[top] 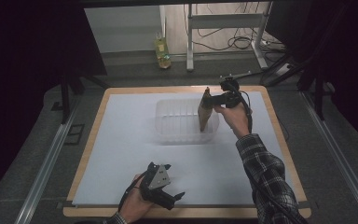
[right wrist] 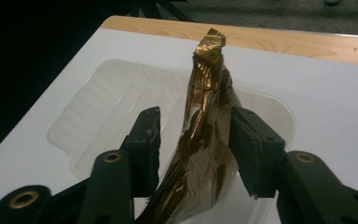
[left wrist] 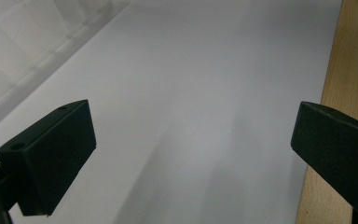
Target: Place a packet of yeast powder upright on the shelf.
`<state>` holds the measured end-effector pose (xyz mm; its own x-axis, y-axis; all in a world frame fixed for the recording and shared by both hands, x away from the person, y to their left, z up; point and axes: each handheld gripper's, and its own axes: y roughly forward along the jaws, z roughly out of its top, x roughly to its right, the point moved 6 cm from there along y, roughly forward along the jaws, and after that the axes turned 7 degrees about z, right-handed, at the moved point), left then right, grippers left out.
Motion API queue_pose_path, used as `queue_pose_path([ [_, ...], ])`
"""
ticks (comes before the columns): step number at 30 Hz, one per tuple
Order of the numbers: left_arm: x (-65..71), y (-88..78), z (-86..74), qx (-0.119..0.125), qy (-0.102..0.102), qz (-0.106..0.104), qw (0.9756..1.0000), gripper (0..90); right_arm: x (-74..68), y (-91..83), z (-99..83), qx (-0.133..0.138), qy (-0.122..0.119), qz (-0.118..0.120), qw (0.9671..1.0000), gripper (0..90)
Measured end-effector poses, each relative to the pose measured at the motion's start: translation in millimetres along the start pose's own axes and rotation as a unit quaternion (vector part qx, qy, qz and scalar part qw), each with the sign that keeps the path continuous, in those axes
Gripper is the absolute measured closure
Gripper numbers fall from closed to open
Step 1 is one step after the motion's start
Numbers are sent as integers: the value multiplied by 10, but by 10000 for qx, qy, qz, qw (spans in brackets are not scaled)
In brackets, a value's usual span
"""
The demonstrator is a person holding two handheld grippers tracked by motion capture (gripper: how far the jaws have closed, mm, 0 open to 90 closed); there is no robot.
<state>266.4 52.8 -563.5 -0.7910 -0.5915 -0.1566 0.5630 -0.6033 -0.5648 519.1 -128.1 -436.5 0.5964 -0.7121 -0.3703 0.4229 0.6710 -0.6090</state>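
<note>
While the left gripper (top: 168,193) idles at lower centre, jaws wide and empty, it leaves the work to the other. Farther up, the right gripper (right wrist: 193,149) brackets a gold bag (right wrist: 205,140), jaws parted, seemingly to release it upright in the clear bin (top: 168,122).

We note the pouch (right wrist: 200,140): glossy, crinkled gold-brown foil. Tray (right wrist: 93,116): clear ribbed plastic, faintly shiny. Table sheet (left wrist: 191,93): smooth matt white. Table edge (left wrist: 340,70): pale wood. Jaw pads (right wrist: 249,144): matt black, finely grainy.

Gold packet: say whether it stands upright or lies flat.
Upright. The gold packet stands on end in the clear tub, between the right gripper jaws, apparently leaning on one.
</note>
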Motion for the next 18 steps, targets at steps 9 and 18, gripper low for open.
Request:
queue_pose_path([
  [9,17,5,2,3,45,-33,10000,0,-94,-60,-23,-13,-407,11,9992,470],
  [18,18,3,6,32,34,-40,10000,0,-176,-135,-67,-34,-767,-109,9970,413],
])
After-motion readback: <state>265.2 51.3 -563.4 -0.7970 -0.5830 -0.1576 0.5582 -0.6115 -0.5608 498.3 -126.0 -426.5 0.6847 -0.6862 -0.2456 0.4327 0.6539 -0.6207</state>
